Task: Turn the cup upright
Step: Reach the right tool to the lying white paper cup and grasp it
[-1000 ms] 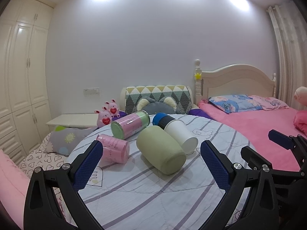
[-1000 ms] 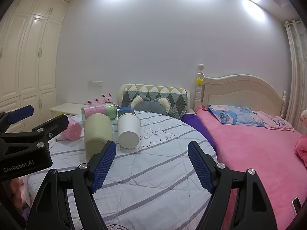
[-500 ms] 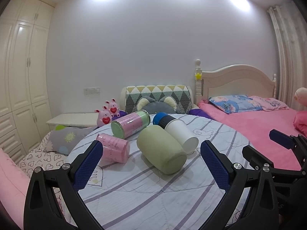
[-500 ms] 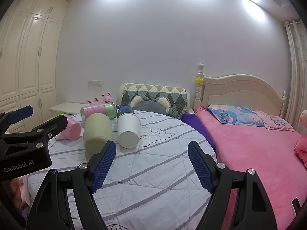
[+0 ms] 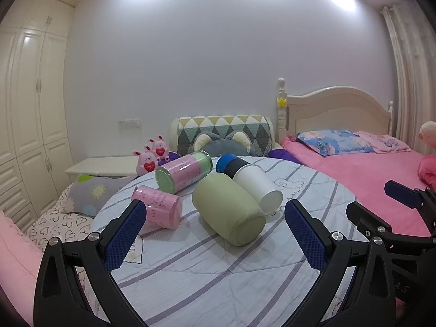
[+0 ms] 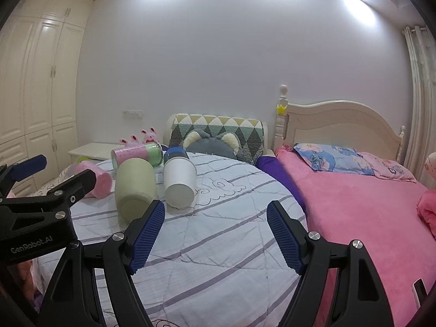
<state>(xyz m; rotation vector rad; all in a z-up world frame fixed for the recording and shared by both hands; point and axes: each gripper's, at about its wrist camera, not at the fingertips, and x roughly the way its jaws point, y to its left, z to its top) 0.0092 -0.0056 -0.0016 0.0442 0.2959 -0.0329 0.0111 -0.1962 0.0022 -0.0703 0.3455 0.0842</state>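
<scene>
Several cups lie on their sides on a round table with a striped cloth (image 5: 207, 272). A pale green cup (image 5: 227, 211) lies nearest, also in the right wrist view (image 6: 135, 186). A white cup with a blue lid (image 5: 249, 178) lies beside it (image 6: 179, 181). A pink and green cup (image 5: 184, 170) and a pink cup (image 5: 159, 209) lie to the left. My left gripper (image 5: 214, 235) is open and empty, short of the green cup. My right gripper (image 6: 215, 234) is open and empty, to the right of the cups.
A pink bed (image 6: 368, 204) with a cream headboard (image 6: 340, 125) lies to the right. A patterned cushion (image 5: 226, 133) and pink plush toys (image 5: 151, 156) sit behind the table. White wardrobes (image 5: 30, 109) stand at the left. The other gripper shows at the right edge (image 5: 403, 218).
Both views have crept very slightly closer to the cups. The cups have not moved and both grippers stay open.
</scene>
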